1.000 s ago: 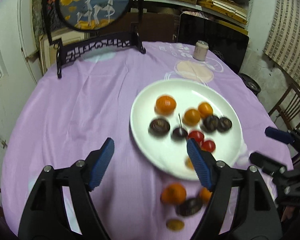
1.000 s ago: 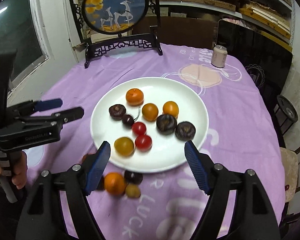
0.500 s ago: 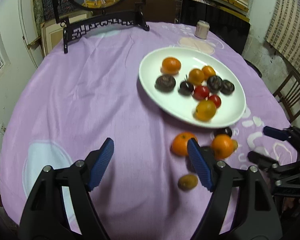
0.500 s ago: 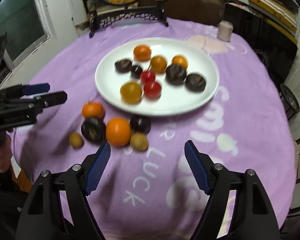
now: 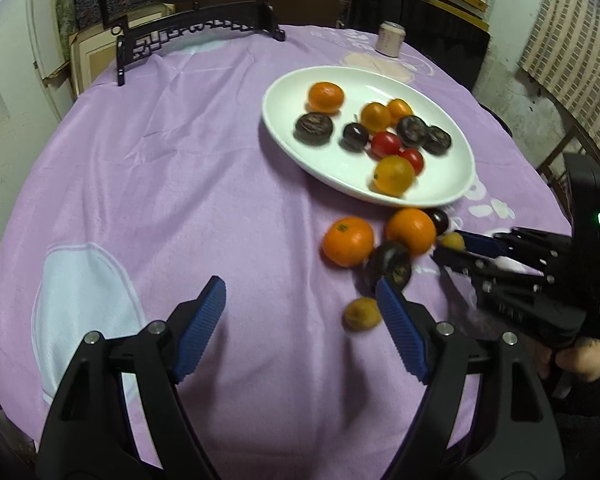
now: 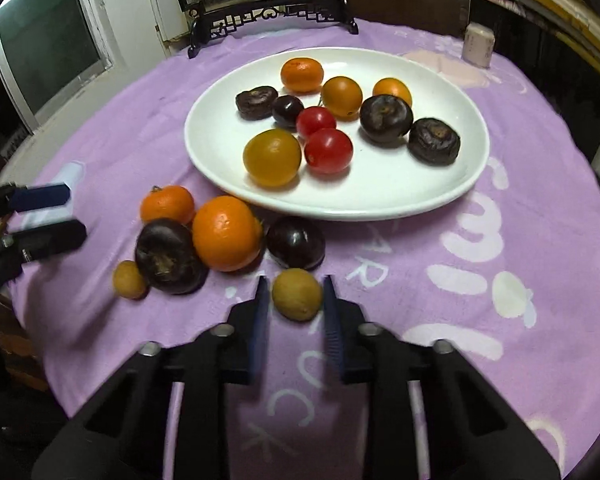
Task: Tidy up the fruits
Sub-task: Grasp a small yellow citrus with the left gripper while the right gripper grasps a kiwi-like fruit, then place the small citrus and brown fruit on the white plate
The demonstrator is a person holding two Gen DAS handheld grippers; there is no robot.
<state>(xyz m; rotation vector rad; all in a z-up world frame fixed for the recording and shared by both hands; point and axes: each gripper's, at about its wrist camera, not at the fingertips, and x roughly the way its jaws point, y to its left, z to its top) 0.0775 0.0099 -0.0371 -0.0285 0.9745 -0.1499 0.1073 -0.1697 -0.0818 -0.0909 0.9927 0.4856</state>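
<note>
A white plate [image 6: 452, 196] [image 5: 284, 92] holds several fruits: oranges, red tomatoes and dark fruits. In front of it on the purple cloth lie two oranges [image 6: 226, 234], [image 6: 167, 205], two dark fruits [image 6: 166, 256], [image 6: 296, 243] and two small tan fruits. My right gripper [image 6: 293, 300] has closed around the nearer small tan fruit [image 6: 297, 294] on the cloth; it also shows in the left wrist view [image 5: 452, 242]. The other tan fruit [image 5: 362, 314] lies by my left gripper [image 5: 300, 312], which is open and empty above the cloth.
A carved black stand with a round painted screen [image 6: 260, 20] stands at the table's far edge. A small can [image 6: 479, 45] sits at the far right. The round table edge drops off on all sides; a chair [image 5: 556, 152] is to the right.
Both grippers have drawn back from the plate toward the loose fruits near the front edge. My right gripper has lowered and narrowed from wide open around the small tan fruit.
</note>
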